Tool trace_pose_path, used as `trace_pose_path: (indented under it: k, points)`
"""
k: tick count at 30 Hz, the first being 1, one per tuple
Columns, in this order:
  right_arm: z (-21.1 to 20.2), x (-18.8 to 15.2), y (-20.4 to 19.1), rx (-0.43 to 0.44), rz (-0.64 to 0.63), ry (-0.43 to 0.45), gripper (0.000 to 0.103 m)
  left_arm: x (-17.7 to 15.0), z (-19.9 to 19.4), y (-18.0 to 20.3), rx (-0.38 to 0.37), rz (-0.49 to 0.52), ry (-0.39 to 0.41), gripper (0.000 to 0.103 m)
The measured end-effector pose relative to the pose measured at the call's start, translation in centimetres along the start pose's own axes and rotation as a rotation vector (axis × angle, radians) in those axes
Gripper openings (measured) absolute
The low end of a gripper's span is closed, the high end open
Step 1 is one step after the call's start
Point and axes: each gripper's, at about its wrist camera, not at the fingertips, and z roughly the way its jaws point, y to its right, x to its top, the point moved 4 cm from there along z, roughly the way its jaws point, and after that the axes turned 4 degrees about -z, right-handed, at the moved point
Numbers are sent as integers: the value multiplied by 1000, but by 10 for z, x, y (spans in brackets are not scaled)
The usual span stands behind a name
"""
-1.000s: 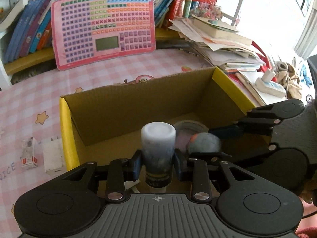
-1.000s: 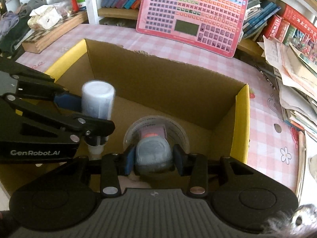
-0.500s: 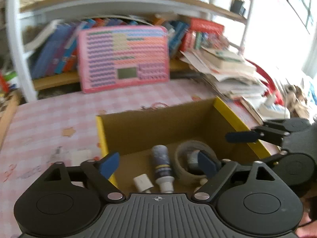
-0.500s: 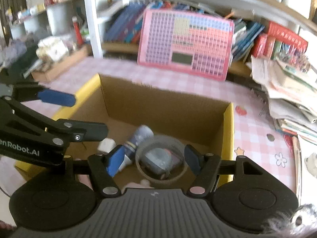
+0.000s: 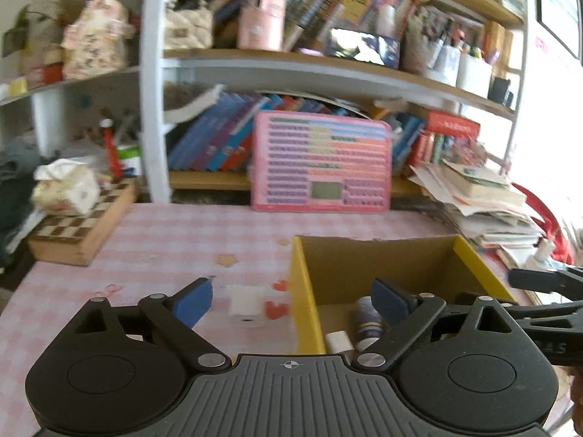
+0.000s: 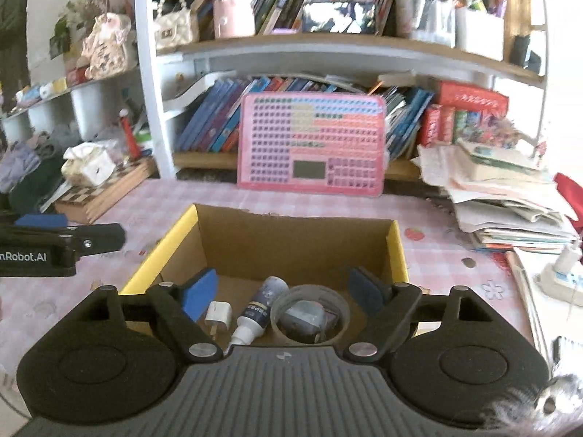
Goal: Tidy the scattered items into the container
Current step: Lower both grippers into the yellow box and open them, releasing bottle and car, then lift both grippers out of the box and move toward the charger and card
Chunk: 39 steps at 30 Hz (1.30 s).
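A cardboard box [image 6: 291,240] with yellow side flaps stands on the pink checked table. Inside lie a small dark bottle [image 6: 260,307] with a white cap, a white plug [image 6: 218,315], and a tape ring [image 6: 311,313] with a grey rounded object [image 6: 304,318] in it. My right gripper [image 6: 284,291] hovers over the box, its jaws opening, nothing between them. My left gripper [image 5: 289,300] straddles the box's left wall [image 5: 304,302], its jaws opening and empty. A white block [image 5: 246,306] lies on the table left of the box. The bottle [image 5: 366,318] and plug [image 5: 339,342] show in the left wrist view too.
A pink keyboard toy [image 6: 311,145] leans on the bookshelf behind the box. A chessboard box [image 5: 82,225] with crumpled paper sits at the left. Stacked papers [image 6: 510,196] pile up at the right, with a white power strip [image 6: 561,273] near them.
Both grippers let go: the bottle and the grey object now lie in the box. Both have opened, risen and tilted up, and the left one has shifted left over the box wall.
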Motion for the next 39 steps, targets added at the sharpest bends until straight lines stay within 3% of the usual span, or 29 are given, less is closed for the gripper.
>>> trace_pose_path:
  k: [8,22,39]
  points:
    - [-25,-14,-23,-90,26,39,88,-13,-10,-5,-43,39,-33,96]
    - [-54,-25,-62,-192,51,16,91,-24,-36,-31,-123,92,-35,97]
    - [-101,-58,-136,-291,102,-34,94,-52,-80,-78,-230,146,-99,97]
